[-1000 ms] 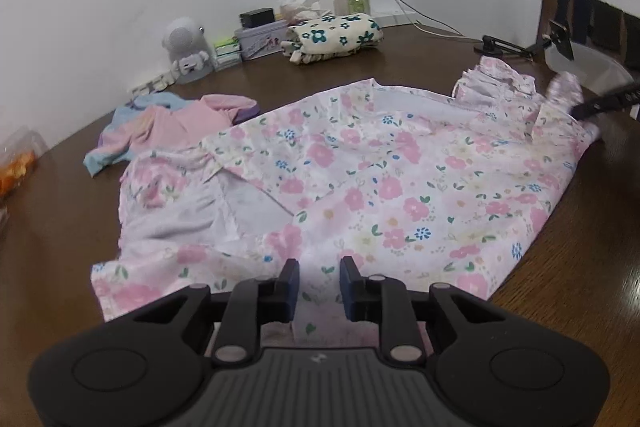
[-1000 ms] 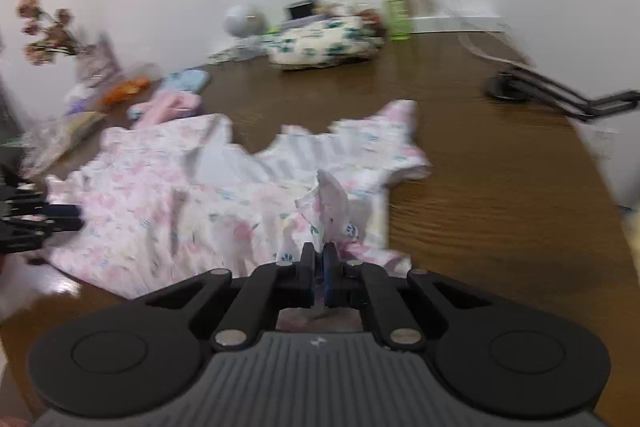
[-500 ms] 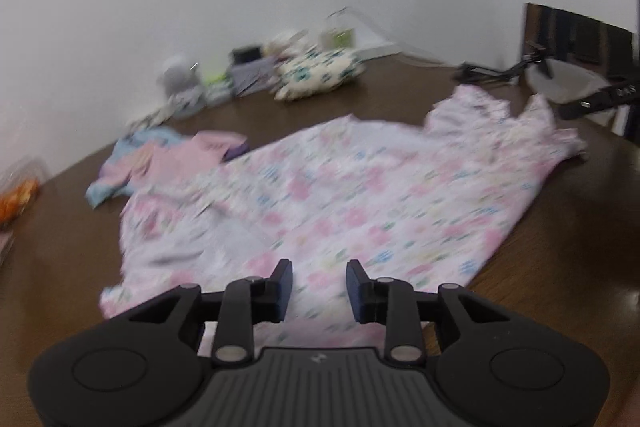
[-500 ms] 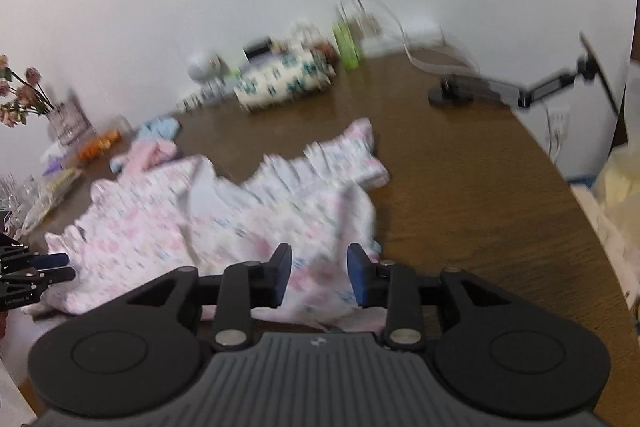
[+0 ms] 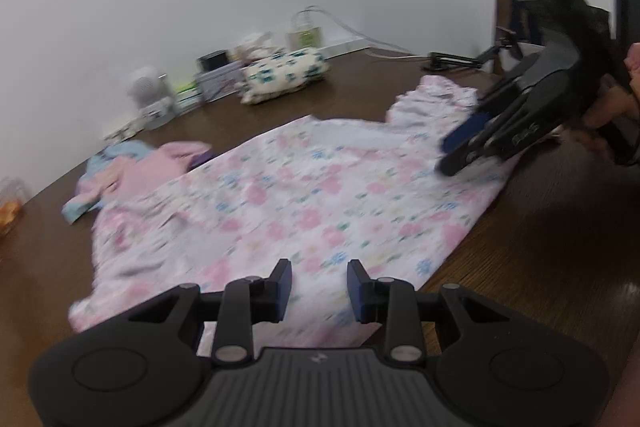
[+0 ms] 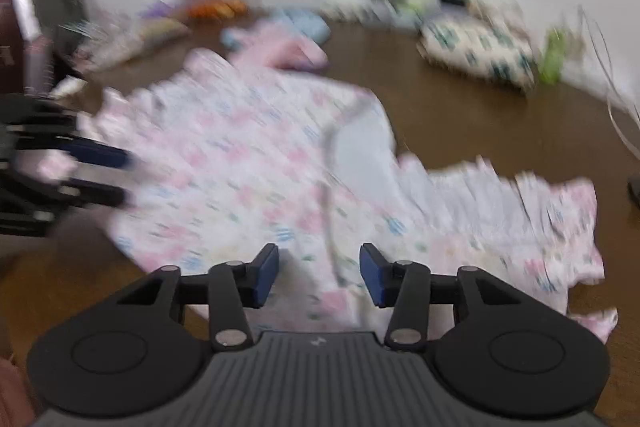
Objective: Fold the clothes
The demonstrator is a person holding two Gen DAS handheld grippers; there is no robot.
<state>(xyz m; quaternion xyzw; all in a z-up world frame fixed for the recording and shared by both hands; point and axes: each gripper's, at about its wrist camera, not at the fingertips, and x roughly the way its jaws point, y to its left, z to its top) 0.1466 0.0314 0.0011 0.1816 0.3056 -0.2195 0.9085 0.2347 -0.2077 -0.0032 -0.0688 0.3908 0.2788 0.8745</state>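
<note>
left hand-held gripper (image 5: 319, 285): jaws apart, empty, over the near hem of the floral dress (image 5: 320, 203) | right hand-held gripper (image 6: 319, 269): jaws apart, empty, over its ruffled end | dress: spread flat on the bench (image 5: 540, 247), long axis running between the two grippers, each nearest its own end

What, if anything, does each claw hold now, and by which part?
Nothing. The left claw and right claw are both open above the floral garment, gripping no part of it.

Brown wooden table (image 5: 540, 227); plush toy (image 5: 146, 91), green bottle (image 6: 554, 57) by wall
</note>
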